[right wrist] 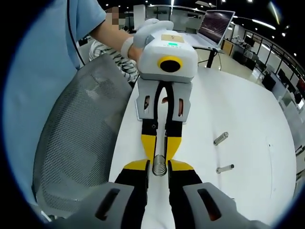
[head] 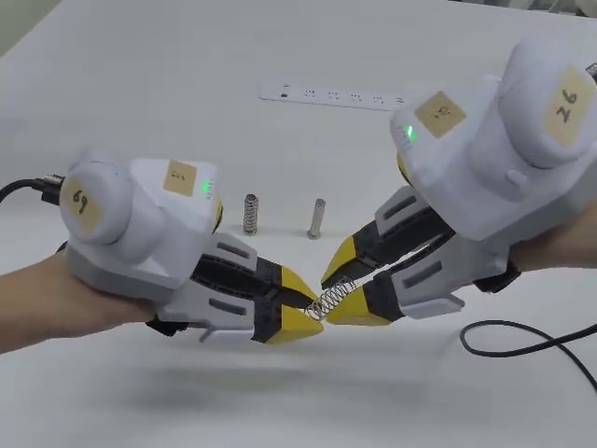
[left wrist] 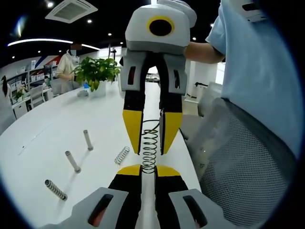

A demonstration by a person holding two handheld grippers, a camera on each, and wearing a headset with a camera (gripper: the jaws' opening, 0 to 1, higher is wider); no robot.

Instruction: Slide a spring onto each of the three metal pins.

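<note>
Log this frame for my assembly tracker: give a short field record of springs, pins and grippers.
held: coiled metal spring, spanning both grippers' yellow tips
left gripper: shut on one end
right gripper: shut on the other end
done: one upright metal pin wearing a spring
bare: two upright silver metal pins
spare: loose spring lying on the white table

Big open office, dark ceiling with recessed lights and a square air vent. Long white workbench with a white power strip lying on it, and a leafy potted plant down at the far end. Grey mesh chair pulled up alongside, and a monitor glowing in the back.
</note>
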